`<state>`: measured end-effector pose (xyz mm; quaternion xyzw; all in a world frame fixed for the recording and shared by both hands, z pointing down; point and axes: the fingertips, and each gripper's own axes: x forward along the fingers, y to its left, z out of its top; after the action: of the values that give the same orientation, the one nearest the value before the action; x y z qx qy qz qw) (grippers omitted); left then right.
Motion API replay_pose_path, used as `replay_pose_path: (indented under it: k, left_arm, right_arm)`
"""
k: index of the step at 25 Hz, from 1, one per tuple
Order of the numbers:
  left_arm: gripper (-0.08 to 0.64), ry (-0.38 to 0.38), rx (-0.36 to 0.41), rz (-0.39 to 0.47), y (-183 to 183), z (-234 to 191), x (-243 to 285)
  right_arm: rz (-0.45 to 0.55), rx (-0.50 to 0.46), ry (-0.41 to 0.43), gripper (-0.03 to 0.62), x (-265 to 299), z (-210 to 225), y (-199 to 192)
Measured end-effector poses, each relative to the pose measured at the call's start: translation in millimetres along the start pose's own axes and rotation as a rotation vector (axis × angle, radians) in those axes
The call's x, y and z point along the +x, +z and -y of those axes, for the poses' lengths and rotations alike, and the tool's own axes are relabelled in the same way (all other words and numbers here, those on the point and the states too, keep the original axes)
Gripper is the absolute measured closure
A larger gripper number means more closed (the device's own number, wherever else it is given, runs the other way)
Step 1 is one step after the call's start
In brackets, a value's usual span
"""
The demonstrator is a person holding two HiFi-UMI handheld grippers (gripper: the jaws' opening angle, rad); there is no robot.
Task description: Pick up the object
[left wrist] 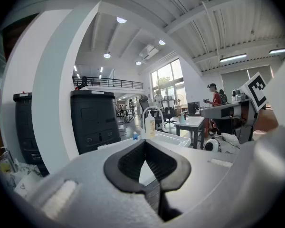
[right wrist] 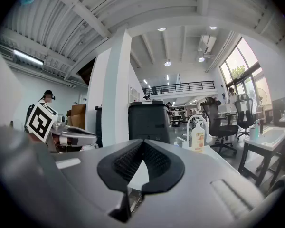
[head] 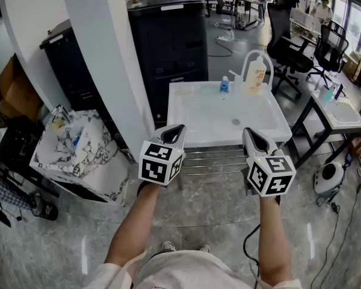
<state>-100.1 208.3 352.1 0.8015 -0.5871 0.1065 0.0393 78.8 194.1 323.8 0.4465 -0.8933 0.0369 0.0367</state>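
Note:
A white sink table (head: 195, 128) stands in front of me. At its far edge are a small blue-capped bottle (head: 224, 85), a clear soap bottle with an orange label (head: 256, 74) and a white arched faucet (head: 251, 56). My left gripper (head: 178, 127) and my right gripper (head: 248, 132) hover side by side over the sink's near edge, both shut and holding nothing. In the left gripper view the closed jaws (left wrist: 145, 142) point toward the soap bottle (left wrist: 149, 126) and the blue bottle (left wrist: 135, 136). In the right gripper view the shut jaws (right wrist: 143, 141) sit left of the soap bottle (right wrist: 197, 139).
A white pillar (head: 102, 59) and two black cabinets (head: 168, 47) stand behind and left of the sink. A marble-patterned box (head: 78, 155) sits at the left. Office chairs (head: 289, 41), a second white table (head: 343, 112) and a round white device (head: 329, 176) are at the right.

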Motion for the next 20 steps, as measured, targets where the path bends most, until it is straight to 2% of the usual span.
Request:
replay_pose_path:
  k: [6,11,20]
  left_arm:
    - [0.558,0.006,-0.014,0.013,0.9,12.6,14.2]
    - [0.543,0.017,-0.01,0.011,1.4,22.8,25.4]
    - [0.506,0.027,-0.014,0.017,5.7,29.0,44.3]
  right_arm:
    - [0.013,-0.01,0.009,0.591,-1.8,14.7,1.1]
    - [0.03,0.011,0.068,0.591,-7.8,20.3,4.4]
    - [0.034,0.007,0.069,0.591,-7.4,40.4,2.6]
